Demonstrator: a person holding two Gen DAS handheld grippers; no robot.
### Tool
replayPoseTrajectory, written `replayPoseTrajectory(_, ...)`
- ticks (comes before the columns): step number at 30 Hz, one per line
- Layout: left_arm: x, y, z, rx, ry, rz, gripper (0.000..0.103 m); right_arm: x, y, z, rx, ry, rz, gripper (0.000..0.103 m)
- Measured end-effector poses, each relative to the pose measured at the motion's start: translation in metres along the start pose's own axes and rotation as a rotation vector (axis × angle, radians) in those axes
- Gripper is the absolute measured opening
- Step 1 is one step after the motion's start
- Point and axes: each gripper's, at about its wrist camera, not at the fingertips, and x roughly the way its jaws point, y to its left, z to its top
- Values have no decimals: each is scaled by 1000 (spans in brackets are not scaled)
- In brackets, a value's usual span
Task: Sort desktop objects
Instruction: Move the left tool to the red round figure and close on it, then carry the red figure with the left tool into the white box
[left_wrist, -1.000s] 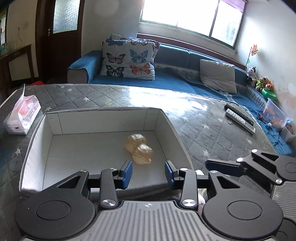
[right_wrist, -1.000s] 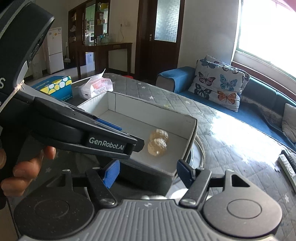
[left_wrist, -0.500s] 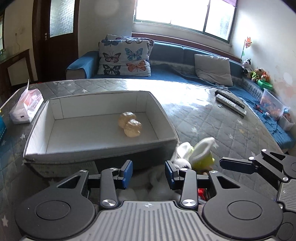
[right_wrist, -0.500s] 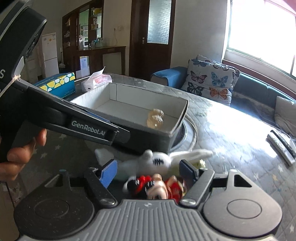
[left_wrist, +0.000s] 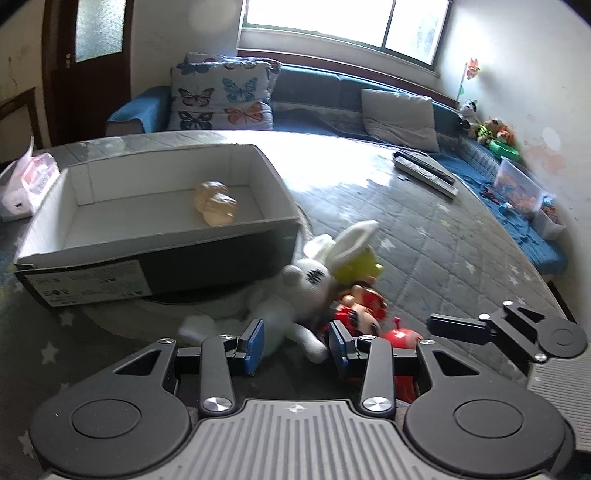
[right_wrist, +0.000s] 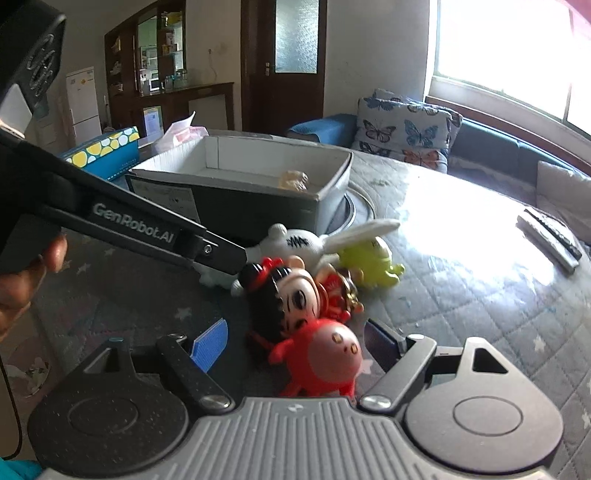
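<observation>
The left gripper (left_wrist: 293, 341) hangs low with fingers spread, a leg of the white rabbit (left_wrist: 303, 284) between them, untouched. The right gripper (right_wrist: 295, 343) is likewise spread around the red toy (right_wrist: 325, 356) — contact unclear. A doll (right_wrist: 291, 291) and yellow figure (right_wrist: 369, 262) crowd at 12 o'clock, partly overlapped. The box (left_wrist: 110, 266) sits at 11 o'clock holding a pale lump (left_wrist: 214, 203); open quilted table (right_wrist: 480, 288) at 2 o'clock

Desk count
4 toys: 1 white rabbit (right_wrist: 295, 242), 1 yellow-green figure (right_wrist: 369, 264), 1 doll (right_wrist: 291, 291), 1 red figure (right_wrist: 325, 354); 1 box (left_wrist: 155, 266); 2 remotes (left_wrist: 424, 171).
</observation>
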Motion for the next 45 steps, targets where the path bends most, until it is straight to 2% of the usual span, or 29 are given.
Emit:
replayPoseTrajectory(9, -6, -10, -5, 6, 3, -44, 41, 6, -13, -5, 57, 10, 5, 83)
replayPoseTrajectory(18, -4, -35, -17, 56, 50, -141, 41, 6, -16, -17, 84, 27, 41, 80)
replayPoseTrajectory(21, 5, -43, -17, 70, 70, -140, 41, 6, -21, -18, 107, 21, 47, 78)
replayPoseTrajectory(23, 11, -46, -17, 76, 84, -140, 41, 7, -24, -20, 124, 21, 55, 71)
replayPoseTrajectory(31, 28, -52, -17, 68, 137, -153, 41, 10, -32, -25, 163, 17, 85, 62)
replayPoseTrajectory(42, 35, -51, -19, 32, 143, -195, 40, 6, -33, -28, 169, 8, 83, 61)
replayPoseTrajectory(45, 32, -53, -19, 37, 129, -218, 36, 2, -33, -27, 166, 10, 74, 61)
